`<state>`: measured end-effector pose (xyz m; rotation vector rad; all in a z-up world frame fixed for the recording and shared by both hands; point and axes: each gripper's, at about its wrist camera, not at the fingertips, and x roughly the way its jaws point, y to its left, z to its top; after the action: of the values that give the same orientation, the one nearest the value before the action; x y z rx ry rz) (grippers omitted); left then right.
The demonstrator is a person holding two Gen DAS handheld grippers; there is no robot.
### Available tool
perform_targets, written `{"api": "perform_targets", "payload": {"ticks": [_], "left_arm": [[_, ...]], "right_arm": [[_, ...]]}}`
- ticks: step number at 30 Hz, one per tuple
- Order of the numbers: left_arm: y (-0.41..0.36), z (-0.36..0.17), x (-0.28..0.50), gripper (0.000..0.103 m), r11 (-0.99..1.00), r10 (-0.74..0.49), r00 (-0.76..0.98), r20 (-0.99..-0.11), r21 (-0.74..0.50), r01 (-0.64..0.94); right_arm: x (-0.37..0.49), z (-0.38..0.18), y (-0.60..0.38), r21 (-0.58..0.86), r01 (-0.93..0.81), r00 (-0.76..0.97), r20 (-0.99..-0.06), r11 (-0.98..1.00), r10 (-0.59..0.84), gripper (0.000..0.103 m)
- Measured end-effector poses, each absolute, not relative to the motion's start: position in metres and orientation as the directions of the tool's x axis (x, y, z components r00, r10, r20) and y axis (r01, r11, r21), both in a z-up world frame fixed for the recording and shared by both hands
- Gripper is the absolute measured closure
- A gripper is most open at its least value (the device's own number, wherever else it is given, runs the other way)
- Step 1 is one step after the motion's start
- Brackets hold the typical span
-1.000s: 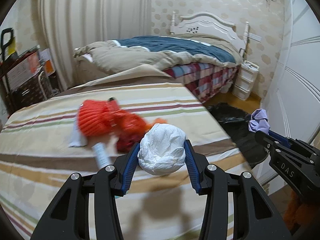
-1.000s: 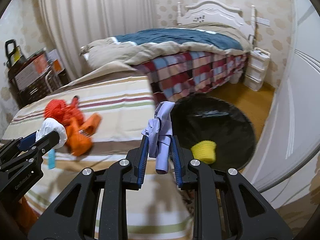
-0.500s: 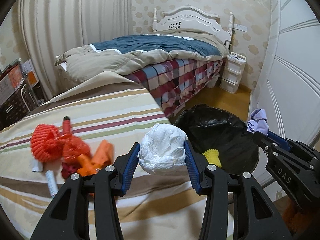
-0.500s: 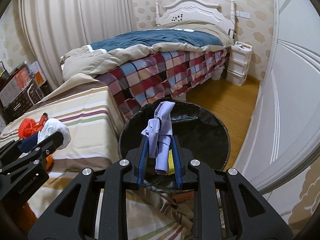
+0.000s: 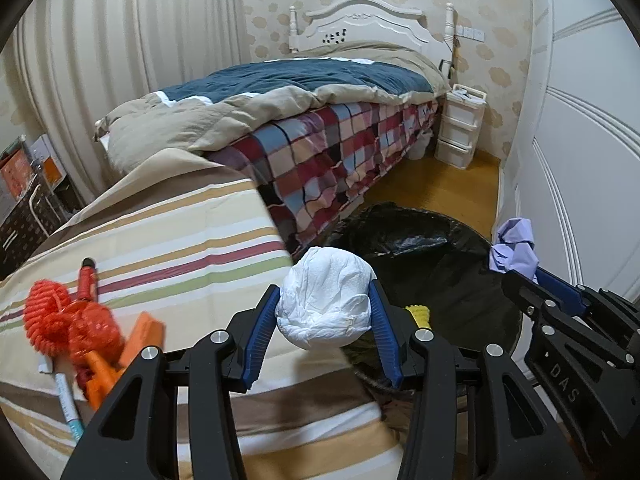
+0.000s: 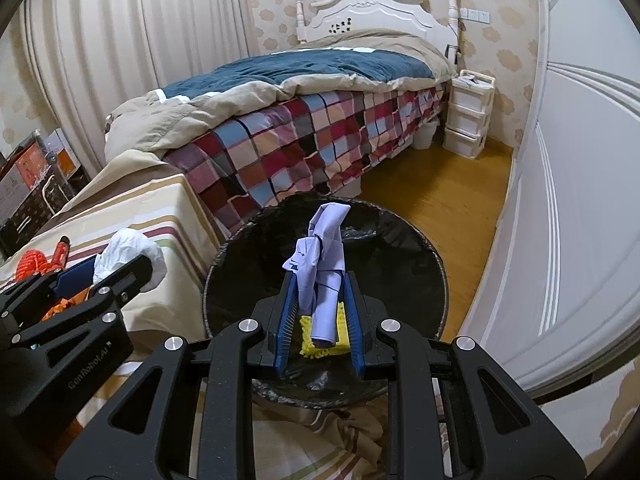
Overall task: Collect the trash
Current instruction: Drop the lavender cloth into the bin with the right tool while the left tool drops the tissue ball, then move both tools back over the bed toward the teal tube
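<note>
Both grippers carry trash. Clamped between the blue pads of the left gripper (image 5: pixel 326 326) is a crumpled white wad of paper (image 5: pixel 326 308), bulging above and below the fingertips; it hangs at the edge of the striped bedcover (image 5: pixel 168 240), just short of the bin's near rim in the left wrist view. The right gripper (image 6: pixel 318 312) is closed on a twisted lilac scrap (image 6: pixel 324 264), which stands upright out of the pads, and it hangs directly over the mouth of the round bin lined with a black bag (image 6: pixel 400 256). Inside the bin lies a yellow piece of trash (image 6: pixel 320 344), partly hidden behind the lilac scrap.

Writing is sparse. On the side of the right gripper's body, seen from the left wrist camera, raised letters read "DAS" (image 5: pixel 564 382). On the left gripper's body, seen from the right wrist camera, a grey mark reads roughly "GenRobot.AI" (image 6: pixel 90 368); the first letters are hard to make out.

On the striped cover lie an orange coiled toy (image 5: pixel 52 316) with other orange pieces and a white tube with a teal end (image 5: pixel 68 404), whose print is too small to read. Boxes at the far left carry orange labels, also illegible.
</note>
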<state>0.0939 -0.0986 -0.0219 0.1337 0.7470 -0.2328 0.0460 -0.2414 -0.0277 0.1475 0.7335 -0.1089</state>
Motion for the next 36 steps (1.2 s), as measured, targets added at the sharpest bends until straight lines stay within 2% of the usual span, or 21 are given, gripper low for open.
{"api": "perform_targets", "payload": {"ticks": [12, 16, 17, 19, 21, 26, 28, 33, 36], "left_arm": [[-0.124, -0.035, 0.113, 0.056, 0.959, -0.146, 0.682, -0.717, 0.067, 0.276], [-0.125, -0.039, 0.116, 0.049, 0.961, -0.133, 0.677, -0.724, 0.072, 0.267], [-0.124, -0.040, 0.116, 0.043, 0.962, -0.129, 0.677, -0.724, 0.074, 0.262], [-0.123, -0.041, 0.116, 0.036, 0.965, -0.120, 0.681, -0.722, 0.077, 0.252], [-0.122, -0.041, 0.116, 0.029, 0.966, -0.118, 0.684, -0.720, 0.076, 0.246], [-0.116, -0.037, 0.113, 0.024, 0.972, -0.110, 0.694, -0.711, 0.069, 0.225], [-0.113, -0.035, 0.111, 0.024, 0.974, -0.105, 0.700, -0.706, 0.070, 0.216], [-0.101, -0.028, 0.105, 0.022, 0.979, -0.094, 0.709, -0.699, 0.064, 0.193], [-0.093, -0.025, 0.098, 0.022, 0.981, -0.093, 0.712, -0.696, 0.060, 0.186]], "right_arm": [[0.066, -0.046, -0.259, 0.094, 0.183, 0.702, -0.709, 0.979, -0.063, 0.080], [0.071, -0.050, -0.261, 0.088, 0.185, 0.692, -0.719, 0.979, -0.066, 0.079], [0.071, -0.051, -0.261, 0.084, 0.189, 0.693, -0.717, 0.978, -0.072, 0.077], [0.071, -0.051, -0.262, 0.071, 0.202, 0.693, -0.715, 0.977, -0.092, 0.060], [0.069, -0.051, -0.263, 0.071, 0.210, 0.697, -0.710, 0.975, -0.098, 0.057], [0.066, -0.049, -0.263, 0.068, 0.223, 0.699, -0.706, 0.972, -0.111, 0.056], [0.064, -0.048, -0.262, 0.069, 0.227, 0.703, -0.701, 0.972, -0.115, 0.048], [0.057, -0.042, -0.259, 0.067, 0.233, 0.713, -0.690, 0.970, -0.124, 0.043], [0.051, -0.038, -0.256, 0.070, 0.231, 0.719, -0.685, 0.970, -0.122, 0.035]]}}
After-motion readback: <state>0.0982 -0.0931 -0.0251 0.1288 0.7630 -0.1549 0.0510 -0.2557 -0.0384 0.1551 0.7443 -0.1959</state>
